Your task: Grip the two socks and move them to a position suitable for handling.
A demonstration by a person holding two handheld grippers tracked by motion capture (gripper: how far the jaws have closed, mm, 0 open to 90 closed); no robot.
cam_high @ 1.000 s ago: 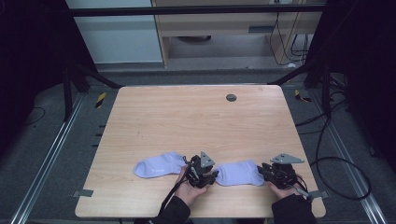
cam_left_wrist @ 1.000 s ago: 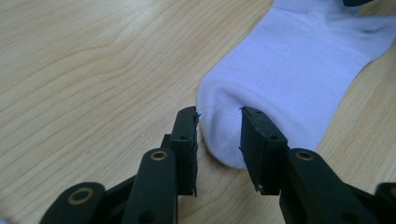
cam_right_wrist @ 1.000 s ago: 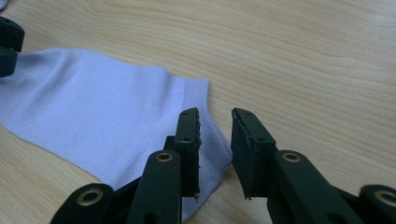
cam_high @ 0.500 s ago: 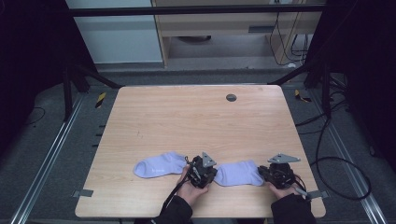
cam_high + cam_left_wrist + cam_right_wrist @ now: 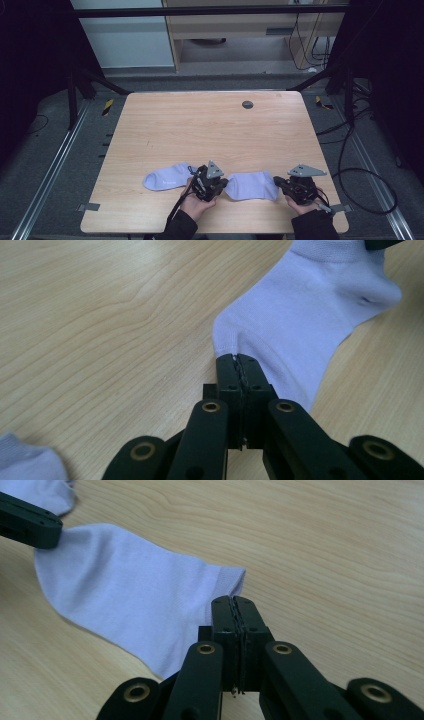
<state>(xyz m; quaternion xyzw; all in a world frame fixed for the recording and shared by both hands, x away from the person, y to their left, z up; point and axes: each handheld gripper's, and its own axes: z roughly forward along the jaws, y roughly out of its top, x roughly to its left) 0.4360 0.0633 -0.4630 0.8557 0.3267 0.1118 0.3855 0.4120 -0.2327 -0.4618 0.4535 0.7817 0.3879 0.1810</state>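
Observation:
Two pale lavender socks lie near the table's front edge. The right sock (image 5: 252,185) (image 5: 310,315) (image 5: 125,600) stretches between my two grippers. My left gripper (image 5: 222,187) (image 5: 237,360) is shut on its left end, jaws pressed together over the fabric edge. My right gripper (image 5: 277,182) (image 5: 232,602) is shut on the ribbed cuff at its right end. Both pairs of jaws have just closed on it. The other sock (image 5: 167,176) (image 5: 25,462) (image 5: 40,492) lies flat just left of my left hand, untouched.
The wooden table (image 5: 210,130) has a small dark round grommet (image 5: 247,104) near its far edge. Dark frame posts and cables stand around the table on the floor.
Both hands have lifted slightly with the ends of the right sock. The left sock has not moved.

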